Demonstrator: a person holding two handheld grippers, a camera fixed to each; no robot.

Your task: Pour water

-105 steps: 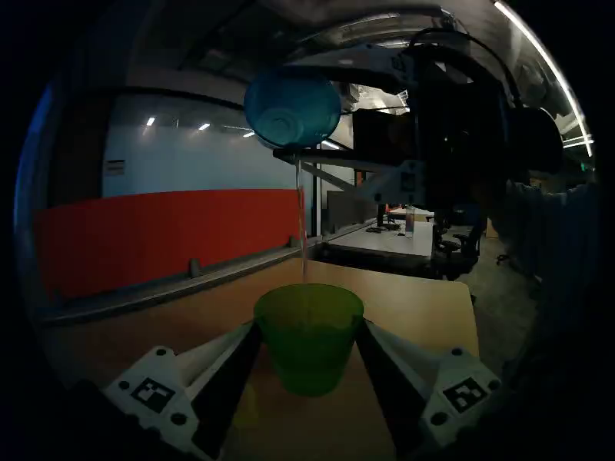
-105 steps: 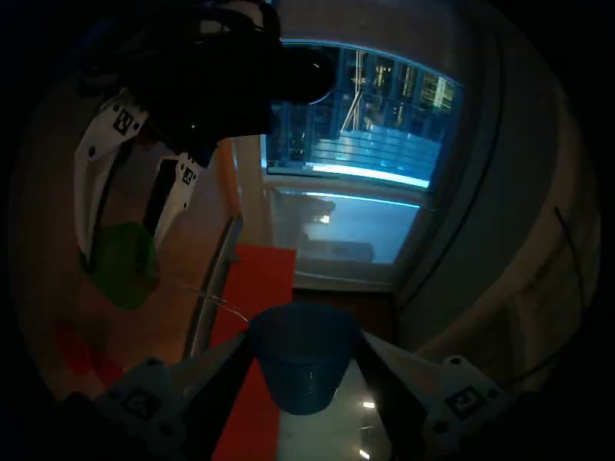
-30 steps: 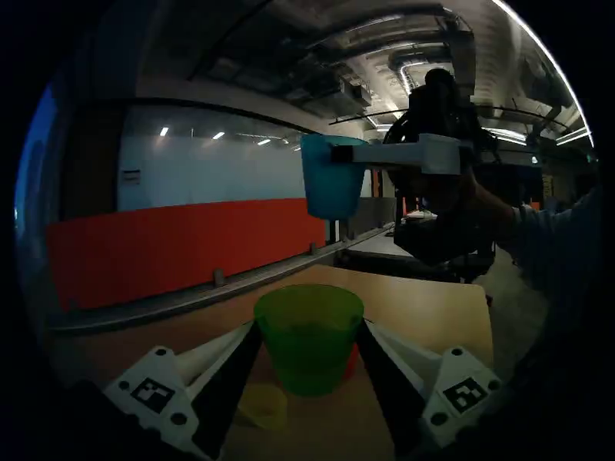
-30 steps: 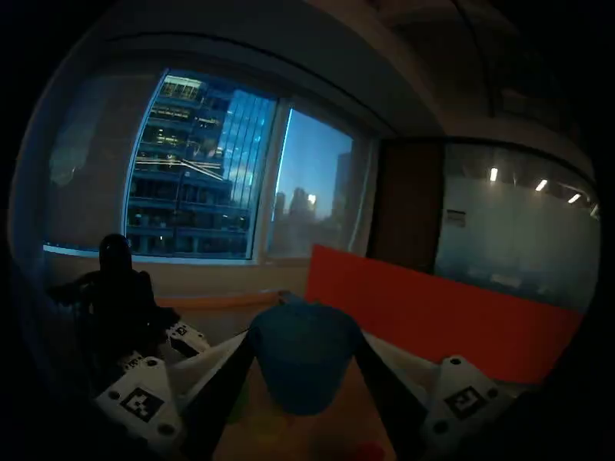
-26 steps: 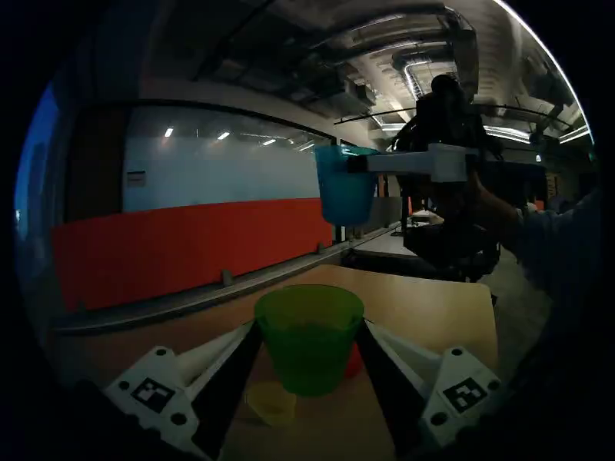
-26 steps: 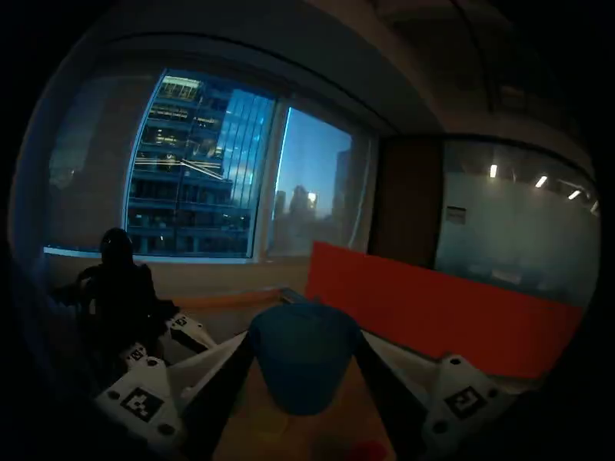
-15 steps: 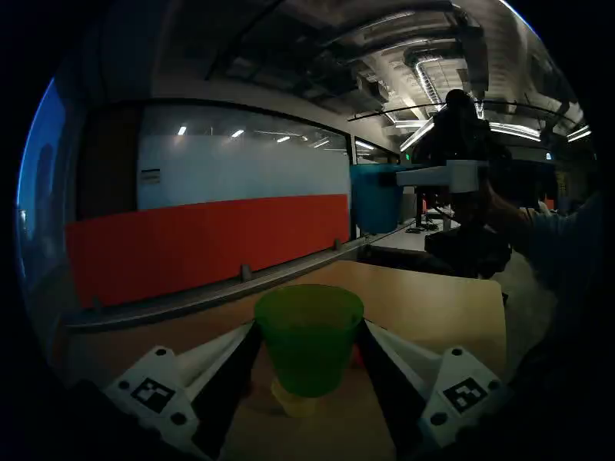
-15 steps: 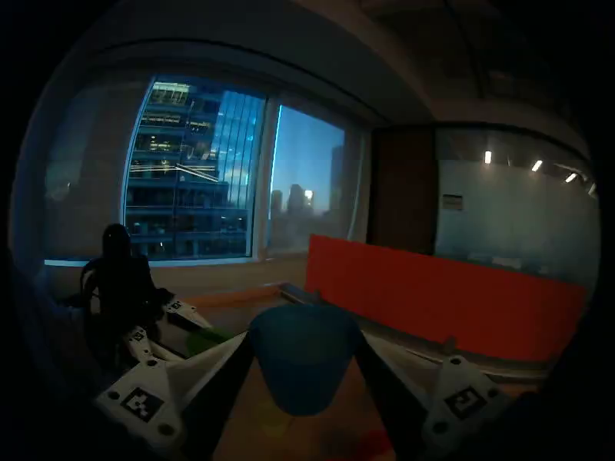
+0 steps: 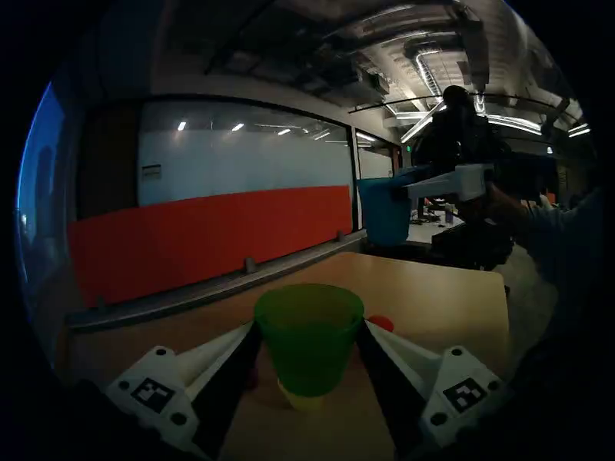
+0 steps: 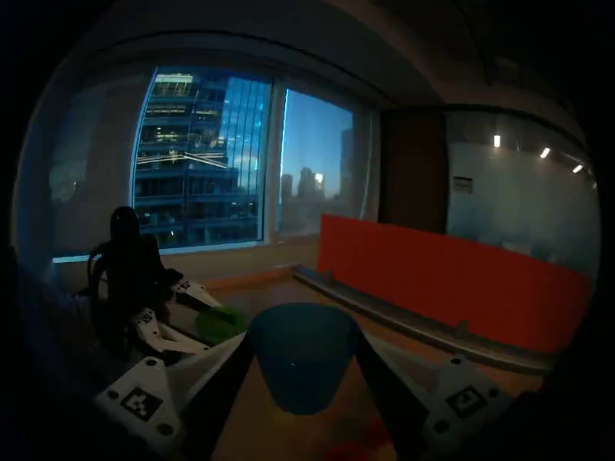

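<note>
In the left gripper view we see 1 cup (image 9: 309, 346) between the fingers (image 9: 223, 369) of the left hand-held gripper (image 9: 307, 326), above the desk (image 9: 438, 296). Farther off to the right, a 2nd cup (image 9: 383, 223) sits between the fingers (image 9: 453, 183) of the right hand-held gripper (image 9: 387, 200), and a partition (image 9: 207, 238) runs along the desk's far side.

Both views are dim and grainy, with lines bending strongly toward the edges. Light comes from ceiling strip lights (image 9: 515, 121) and a blue dusk window (image 10: 204, 161), leaving the desk (image 9: 430, 292) shadowed.
</note>
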